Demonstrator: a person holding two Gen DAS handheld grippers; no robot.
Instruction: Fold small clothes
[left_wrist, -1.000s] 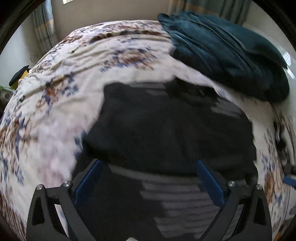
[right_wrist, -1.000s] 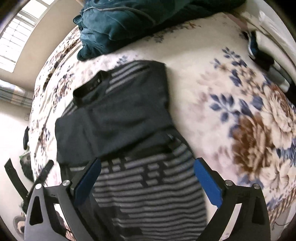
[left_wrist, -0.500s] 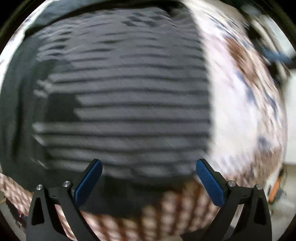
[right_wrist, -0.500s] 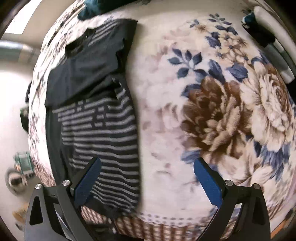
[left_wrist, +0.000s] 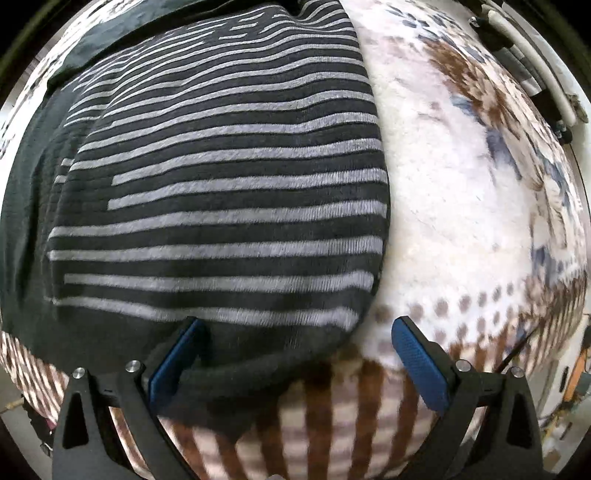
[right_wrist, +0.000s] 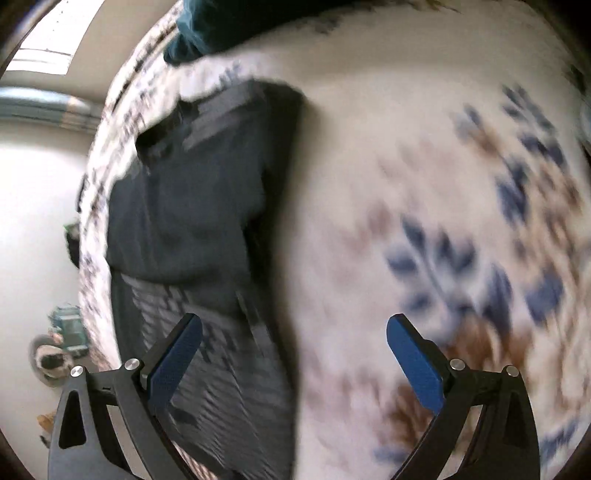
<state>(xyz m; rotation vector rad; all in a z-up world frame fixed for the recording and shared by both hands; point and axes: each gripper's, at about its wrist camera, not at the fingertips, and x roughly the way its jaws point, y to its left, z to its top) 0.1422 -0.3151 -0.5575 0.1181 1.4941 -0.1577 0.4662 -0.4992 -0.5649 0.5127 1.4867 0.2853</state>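
Shirt (left_wrist: 221, 192), dark with grey stripes, lay flat on the floral bedspread (left_wrist: 461, 206), its hem at the near edge of the bed. In the right wrist view its plain upper part was folded down over the striped body, so a first fold looked done. The left gripper (left_wrist: 295, 354) hovered low over the hem's right corner, blue fingers (left_wrist: 417, 362) spread wide and holding nothing; the left finger sat over dark fabric, the right over bare bedspread. The right gripper (right_wrist: 291, 350) was also wide open and empty, straddling the shirt's (right_wrist: 184, 221) right edge; that view was blurred, so contact could not be judged. A teal blanket (right_wrist: 199, 33) lay at the far end of the bed.

The step in hand seemed to be taking the hem for the next fold. Done well, the fingers would bracket the corner squarely, pinch every layer but none of the bedspread, then lift evenly so the edges stayed aligned.
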